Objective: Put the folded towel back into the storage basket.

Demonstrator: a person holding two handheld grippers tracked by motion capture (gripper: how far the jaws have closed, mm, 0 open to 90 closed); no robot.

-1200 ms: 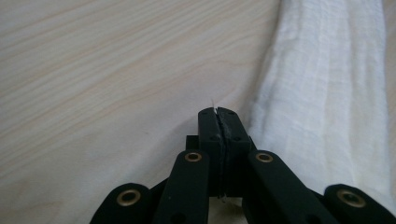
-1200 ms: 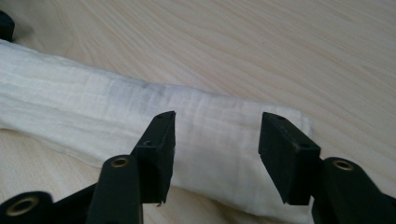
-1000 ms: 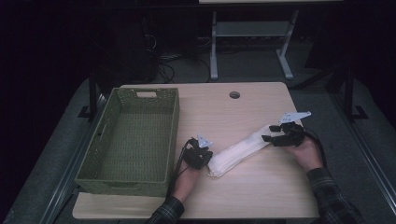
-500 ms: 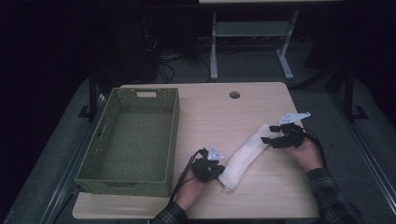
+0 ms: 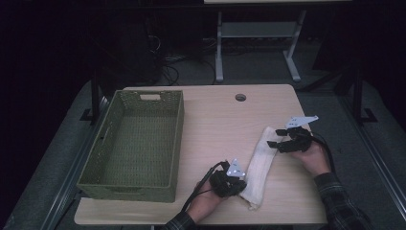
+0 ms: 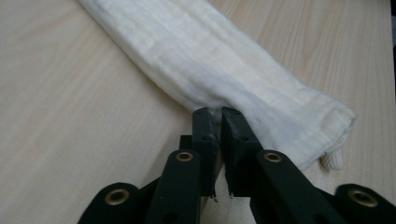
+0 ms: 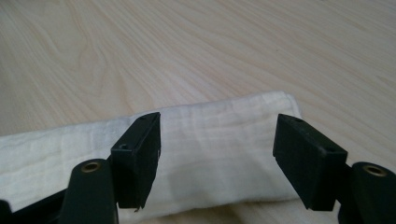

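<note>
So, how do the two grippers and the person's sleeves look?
Both grippers are black. The left gripper and the right gripper each carry a pale grey three-cornered plate on top and trail a black cable. Seen close, the jaws are flat black blocks on black links with brass-coloured pivot rings. The right sleeve is dark plaid.

Empty green woven basket [image 5: 136,143] on the light wooden table [image 5: 215,120], left side.

We see a soft, matt white cloth [image 6: 224,70] with a fine crinkled weave and a stitched hem. The table [image 5: 215,124] is smooth pale wood grain with a faint sheen. The green basket [image 5: 139,143] looks woven and rough. Gripper jaws are matt black plastic with brass-coloured rivets.
</note>
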